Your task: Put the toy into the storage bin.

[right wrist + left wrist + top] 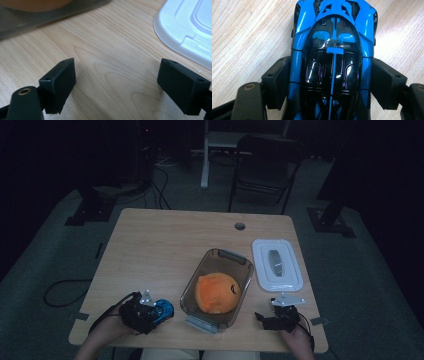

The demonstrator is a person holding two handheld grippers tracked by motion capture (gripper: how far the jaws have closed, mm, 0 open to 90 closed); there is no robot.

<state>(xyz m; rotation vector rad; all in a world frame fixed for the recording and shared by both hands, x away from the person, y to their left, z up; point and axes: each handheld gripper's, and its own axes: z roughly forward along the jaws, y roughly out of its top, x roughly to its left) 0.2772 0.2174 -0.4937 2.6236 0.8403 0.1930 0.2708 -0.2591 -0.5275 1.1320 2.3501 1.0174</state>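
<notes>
A blue and black toy sports car [332,60] is sitting on the light wooden desk [165,245] near its front left corner, and the left tool [150,312] is pinching it, one black jaw pressing against each side of the car's body. In the left gripper view the car is seen from above, its glossy black cabin roof lying between the two jaws and its blue bodywork reaching toward the top of the frame. A person's left hand [112,327] is holding this tool from the near edge. Just to the right of the car, a clear rectangular plastic container [218,288] is lying at a slant near the middle of the desk, holding a rounded orange object [216,293] whose exact nature is hard to make out in the dim light. Beside the container, toward the right edge, a white lid [277,265] with a grey central tab is lying flat on the desk. The right tool [280,317] is resting near the front right corner, just below the lid, with its jaws spread wide and only bare wood between them.
</notes>
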